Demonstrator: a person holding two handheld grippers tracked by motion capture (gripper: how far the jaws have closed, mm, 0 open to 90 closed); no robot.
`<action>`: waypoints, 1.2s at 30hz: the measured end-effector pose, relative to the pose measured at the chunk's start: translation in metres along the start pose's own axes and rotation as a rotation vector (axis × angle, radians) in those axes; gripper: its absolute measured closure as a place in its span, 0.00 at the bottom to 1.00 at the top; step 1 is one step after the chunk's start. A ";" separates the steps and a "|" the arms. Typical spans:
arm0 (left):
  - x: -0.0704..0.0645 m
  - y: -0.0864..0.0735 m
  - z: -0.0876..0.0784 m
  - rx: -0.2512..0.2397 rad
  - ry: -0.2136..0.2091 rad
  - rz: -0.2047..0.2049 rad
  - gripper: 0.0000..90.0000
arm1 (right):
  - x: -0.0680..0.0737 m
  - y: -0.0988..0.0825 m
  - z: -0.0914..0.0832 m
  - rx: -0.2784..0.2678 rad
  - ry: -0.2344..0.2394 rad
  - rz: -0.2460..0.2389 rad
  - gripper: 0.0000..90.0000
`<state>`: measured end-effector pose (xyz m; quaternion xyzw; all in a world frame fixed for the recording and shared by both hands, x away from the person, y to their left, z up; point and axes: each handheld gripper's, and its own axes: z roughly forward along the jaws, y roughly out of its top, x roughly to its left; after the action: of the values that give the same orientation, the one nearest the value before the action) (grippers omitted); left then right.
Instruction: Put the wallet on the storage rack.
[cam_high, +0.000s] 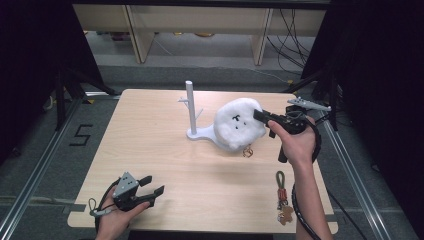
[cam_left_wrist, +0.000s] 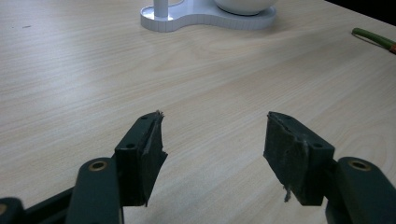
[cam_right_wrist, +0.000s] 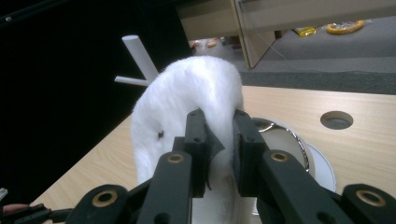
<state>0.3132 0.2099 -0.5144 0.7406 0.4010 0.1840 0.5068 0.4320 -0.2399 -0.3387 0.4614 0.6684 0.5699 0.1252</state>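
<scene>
Softly pinched: the right gripper (cam_high: 261, 115) is clamped on the white plush toy (cam_high: 239, 123), held beside the white stand (cam_high: 191, 111) over the far right of the table (cam_high: 150, 150).
Judging by its look, the plush toy is light, soft and squashy, so a grip on an edge fold as here should hold, though fluff may slip; the small metal ring (cam_high: 247, 150) under it offers a firmer hold. Its far side and attachment are hidden. The left gripper (cam_high: 155, 184) rests near the table's front edge, jaws wide apart and empty. A keychain (cam_high: 283, 198) lies near the right forearm, details too small to read.
</scene>
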 end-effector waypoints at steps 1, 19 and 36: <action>0.000 0.000 0.000 -0.001 0.000 -0.002 0.40 | 0.000 0.001 0.001 0.001 -0.002 0.016 0.88; 0.002 -0.002 -0.001 0.002 0.002 -0.014 0.40 | -0.011 0.012 0.022 -0.025 -0.048 0.036 0.88; 0.003 -0.003 -0.001 0.004 0.007 -0.020 0.40 | -0.025 0.012 0.048 -0.077 -0.098 0.041 0.88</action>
<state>0.3133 0.2133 -0.5167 0.7368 0.4105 0.1807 0.5059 0.4840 -0.2286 -0.3523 0.4972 0.6293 0.5744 0.1639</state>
